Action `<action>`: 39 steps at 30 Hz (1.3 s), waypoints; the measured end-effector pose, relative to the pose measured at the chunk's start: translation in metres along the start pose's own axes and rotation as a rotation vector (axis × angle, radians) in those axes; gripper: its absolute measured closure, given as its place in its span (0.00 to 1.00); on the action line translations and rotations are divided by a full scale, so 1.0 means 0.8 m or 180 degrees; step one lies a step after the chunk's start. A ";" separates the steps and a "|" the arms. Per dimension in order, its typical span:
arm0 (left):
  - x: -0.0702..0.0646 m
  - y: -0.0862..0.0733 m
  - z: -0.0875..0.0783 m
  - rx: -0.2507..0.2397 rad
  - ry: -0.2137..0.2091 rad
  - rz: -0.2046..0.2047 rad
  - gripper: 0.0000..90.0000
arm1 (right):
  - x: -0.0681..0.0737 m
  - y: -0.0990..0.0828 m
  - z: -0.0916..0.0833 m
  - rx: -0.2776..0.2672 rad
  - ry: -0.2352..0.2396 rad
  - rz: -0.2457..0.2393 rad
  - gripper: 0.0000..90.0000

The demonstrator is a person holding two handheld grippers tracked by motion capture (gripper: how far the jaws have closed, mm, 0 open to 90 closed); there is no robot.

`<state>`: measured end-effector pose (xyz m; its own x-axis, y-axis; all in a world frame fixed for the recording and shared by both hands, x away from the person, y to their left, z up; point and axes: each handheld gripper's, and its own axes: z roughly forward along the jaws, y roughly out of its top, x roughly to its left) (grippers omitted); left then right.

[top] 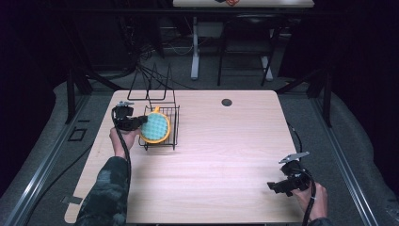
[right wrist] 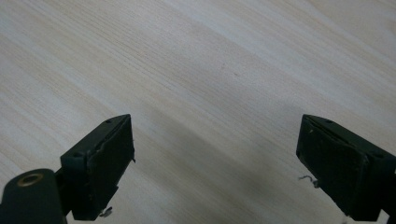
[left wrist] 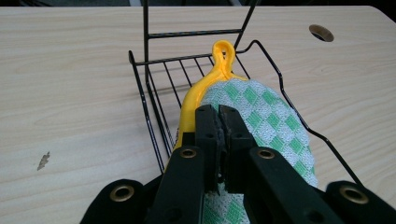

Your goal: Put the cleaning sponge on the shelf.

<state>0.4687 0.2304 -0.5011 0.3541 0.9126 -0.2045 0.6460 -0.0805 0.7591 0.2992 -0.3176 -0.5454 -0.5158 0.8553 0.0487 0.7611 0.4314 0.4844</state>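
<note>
A round green-and-white checked pot holder (top: 155, 125) with a yellow rim and hanging loop sits tilted in a black wire rack (top: 173, 123) at the table's left. My left gripper (top: 141, 122) is shut on the pot holder's near edge. In the left gripper view the jaws meet over the checked cloth (left wrist: 261, 116), with the yellow loop (left wrist: 223, 51) pointing away toward the rack's back (left wrist: 154, 70). My right gripper (top: 275, 186) hovers low over bare wood at the table's near right; its jaws stand wide apart with nothing between them (right wrist: 215, 163).
The rack's tall wire uprights (top: 150, 84) rise behind the basket. A round cable hole (top: 227, 102) lies at the table's far middle. Another desk's legs (top: 195, 52) stand beyond the table. A small chip (left wrist: 43, 160) marks the wood left of the rack.
</note>
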 end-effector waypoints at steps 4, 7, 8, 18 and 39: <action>-0.003 -0.001 0.008 0.0006 0.0012 0.0012 0.97 | 0.000 -0.001 0.000 0.0000 0.0005 0.0008 0.12; -0.004 -0.001 0.012 0.0015 0.0018 0.0020 0.97 | 0.000 -0.002 -0.001 0.0007 -0.0002 0.0018 0.12; -0.004 -0.002 0.014 0.0021 0.0019 0.0016 0.97 | 0.000 -0.002 -0.001 0.0008 0.0000 0.0017 0.12; -0.003 -0.003 0.023 0.0023 0.0073 -0.0032 0.97 | -0.001 -0.002 -0.001 0.0038 -0.0002 0.0016 0.12; -0.002 -0.009 0.036 0.0103 0.0130 -0.0047 0.84 | -0.002 -0.003 -0.003 0.0032 -0.0007 0.0022 0.13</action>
<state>0.4830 0.2176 -0.5237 0.3169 0.9293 -0.1896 0.6726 -0.0793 0.7358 0.2975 -0.3202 -0.5446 -0.5097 0.8589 0.0502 0.7686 0.4284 0.4751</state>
